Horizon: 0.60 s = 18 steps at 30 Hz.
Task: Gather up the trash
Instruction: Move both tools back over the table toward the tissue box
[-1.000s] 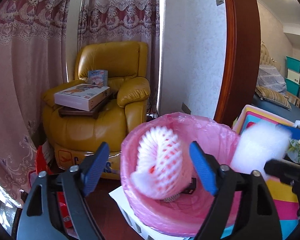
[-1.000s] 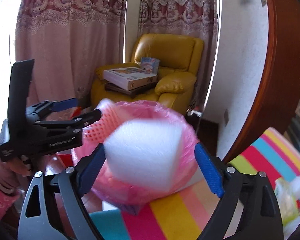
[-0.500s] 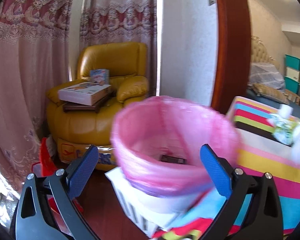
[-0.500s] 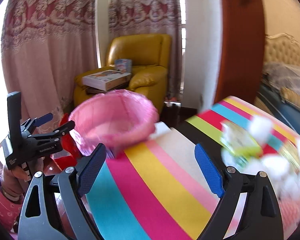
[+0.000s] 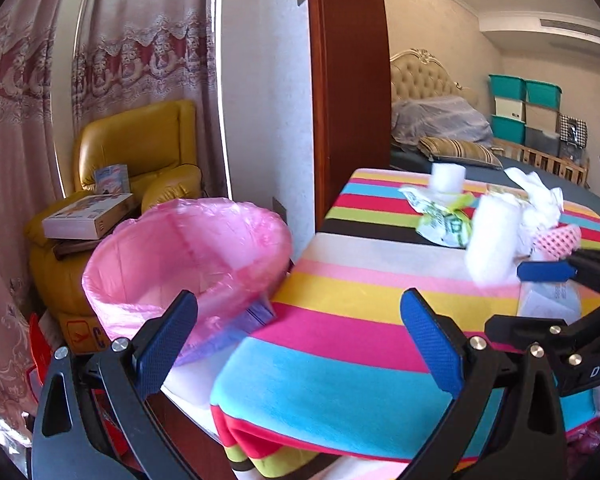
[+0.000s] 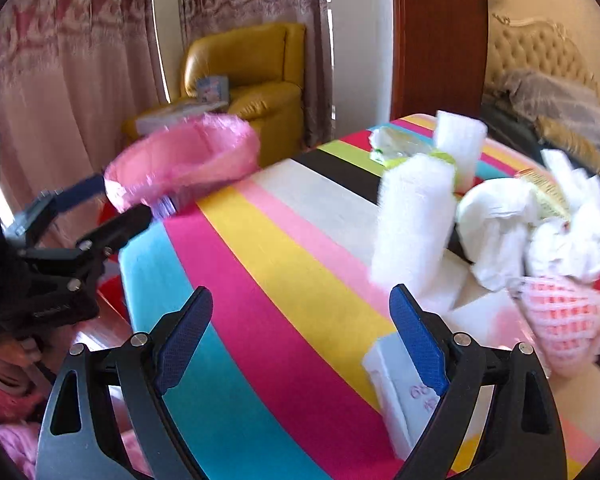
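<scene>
A bin lined with a pink bag stands at the left end of the table with the striped cloth. Trash lies piled at the table's right: a white foam block, a pink foam net, crumpled white paper, a green wrapper and a flat white box. My left gripper is open and empty, between bin and table edge. My right gripper is open and empty over the cloth, its right finger beside the box.
A yellow armchair with a boxed game and books stands behind the bin, before pink curtains. A brown door frame rises behind the table. A bed and teal storage boxes fill the far room. A hand in a pink sleeve holds the left gripper.
One second ago the left gripper had a foam net and the right a white foam block over the bin; both are gone from the jaws. Both grippers have swung right, to the table.
</scene>
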Motion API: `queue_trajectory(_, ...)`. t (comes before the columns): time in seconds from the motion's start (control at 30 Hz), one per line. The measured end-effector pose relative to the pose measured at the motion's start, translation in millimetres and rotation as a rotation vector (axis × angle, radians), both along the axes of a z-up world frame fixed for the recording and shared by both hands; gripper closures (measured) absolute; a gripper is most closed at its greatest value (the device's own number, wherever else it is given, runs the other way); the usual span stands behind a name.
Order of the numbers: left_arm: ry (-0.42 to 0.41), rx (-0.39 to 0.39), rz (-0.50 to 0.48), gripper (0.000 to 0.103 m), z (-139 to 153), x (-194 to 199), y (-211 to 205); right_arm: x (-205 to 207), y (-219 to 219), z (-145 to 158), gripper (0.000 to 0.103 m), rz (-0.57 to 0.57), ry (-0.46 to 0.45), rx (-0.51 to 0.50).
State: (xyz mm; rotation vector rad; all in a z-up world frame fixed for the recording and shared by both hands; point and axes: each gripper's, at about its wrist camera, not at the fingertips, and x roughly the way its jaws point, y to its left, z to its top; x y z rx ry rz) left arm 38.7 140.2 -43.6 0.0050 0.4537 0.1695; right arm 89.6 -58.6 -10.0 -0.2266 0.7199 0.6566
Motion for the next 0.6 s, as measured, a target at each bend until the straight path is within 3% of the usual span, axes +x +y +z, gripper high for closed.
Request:
queue_trajectory(0.13, 0.013, -0.03, -0.035, 0.005, -1.1, 1.4, -9.6, -13.2, -21.3, -2.3, 0.019, -0.056, -0.031, -0.088)
queue_trajectory(0.27, 0.011, -0.015, -0.091, 0.005, -0.5, 3.1, -30.2, -34.5, -69.3, 6.0, 0.019, -0.119, -0.071, -0.013)
queue_trajectory(0.37, 0.016, -0.007, -0.137, 0.005, -1.1, 4.2, -46.7, -46.4, -109.3, 11.4, 0.019, -0.227, -0.096, -0.002)
queue_trajectory(0.5, 0.023, 0.003, -0.212, 0.005, -1.5, 5.0, -71.8, -64.2, -153.6, 15.8, 0.018, -0.328, -0.096, 0.088)
queue_trajectory(0.6, 0.037, 0.0, -0.273, 0.005, -4.1, 6.6, -91.4, -67.4, -171.0, 8.4, 0.018, -0.372, -0.065, 0.091)
